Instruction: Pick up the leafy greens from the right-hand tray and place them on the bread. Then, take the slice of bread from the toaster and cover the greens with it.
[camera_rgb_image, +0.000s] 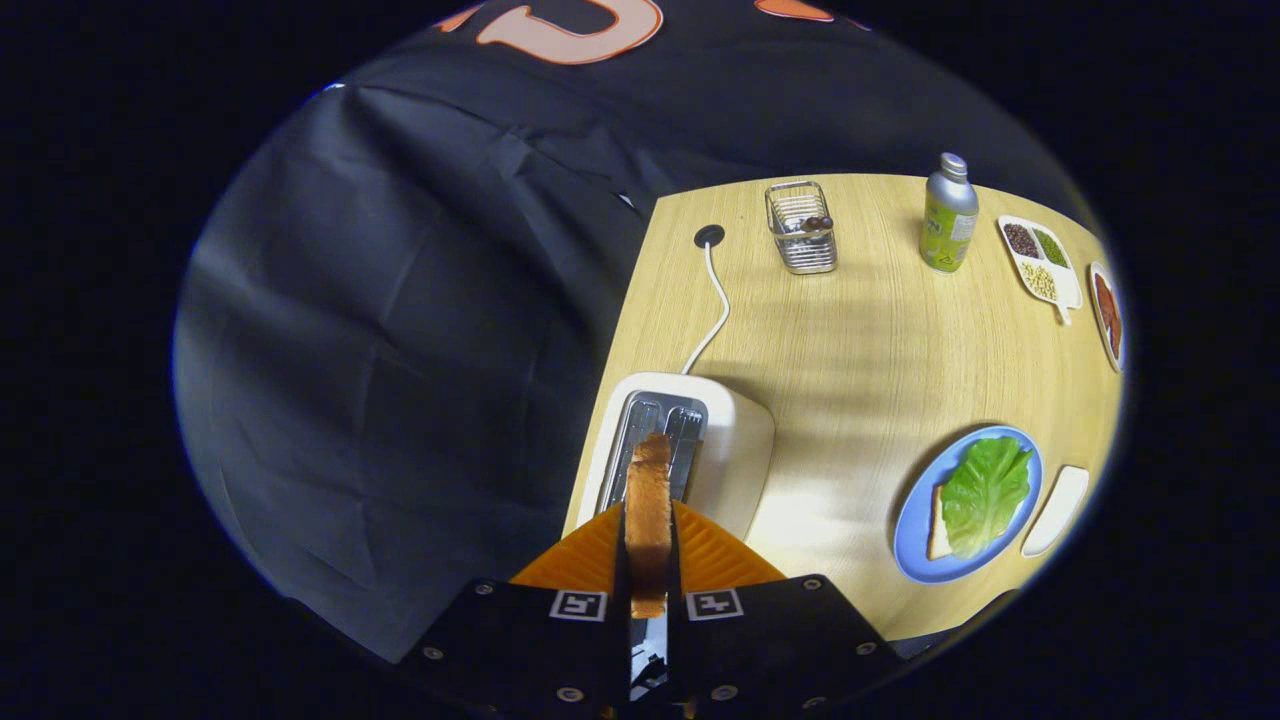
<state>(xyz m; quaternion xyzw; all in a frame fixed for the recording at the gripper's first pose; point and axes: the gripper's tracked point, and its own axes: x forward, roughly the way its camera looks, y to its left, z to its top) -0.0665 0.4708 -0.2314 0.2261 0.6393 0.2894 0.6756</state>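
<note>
Black cloth hangs behind a pale wooden counter (860, 360), where a white toaster (730, 440) sits at the near left edge with its cord (712, 310) running back to a hole in the top. Over its slots, the hand-held gripper (648, 550) is closed on a slice of bread (648, 510), both fingers pressing its flat sides and holding it upright on edge. Farther right stand a wire basket (802, 228) and a metal bottle (948, 215), then a blue plate (915, 520) with the leafy greens (985, 490) lying on another bread slice (938, 525), a white tray (1058, 508) just beside it, and a divided dish (1040, 262) at the back.
</note>
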